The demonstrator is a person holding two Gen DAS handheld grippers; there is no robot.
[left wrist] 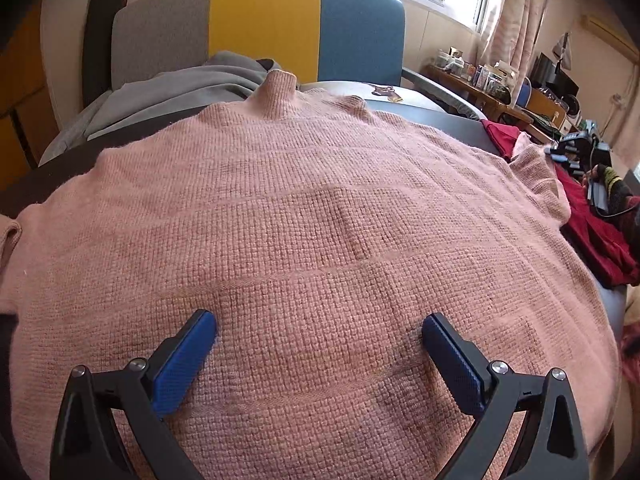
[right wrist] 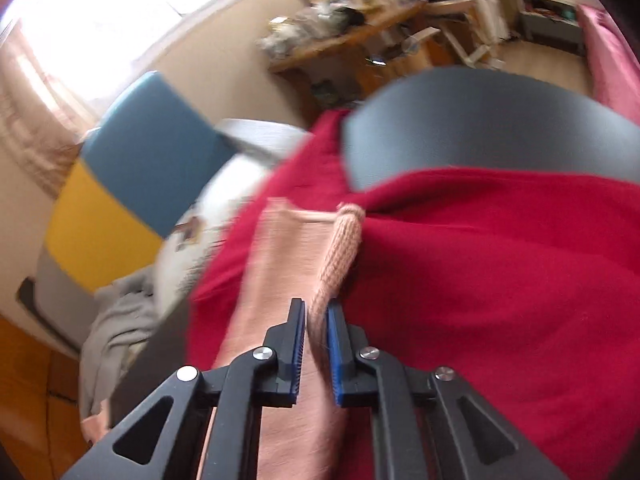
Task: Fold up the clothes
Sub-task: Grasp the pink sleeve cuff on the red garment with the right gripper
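Note:
A pink knit sweater (left wrist: 312, 248) lies spread flat on a dark grey table (left wrist: 448, 118), its collar pointing away from me. My left gripper (left wrist: 319, 326) is open, its blue-padded fingers (left wrist: 188, 360) resting on the sweater's lower body. In the right wrist view, my right gripper (right wrist: 316, 320) is shut on the pink sweater's sleeve (right wrist: 340, 248), which is lifted over a red garment (right wrist: 500, 280). That view is motion-blurred. The right gripper also shows at the far right of the left wrist view (left wrist: 580, 152).
A grey garment (left wrist: 168, 92) and a white printed one (left wrist: 360, 90) lie beyond the collar. A grey, yellow and blue chair back (left wrist: 264, 28) stands behind the table. A cluttered wooden desk (left wrist: 500, 92) is at the right. The red garment (left wrist: 592, 232) lies at the table's right edge.

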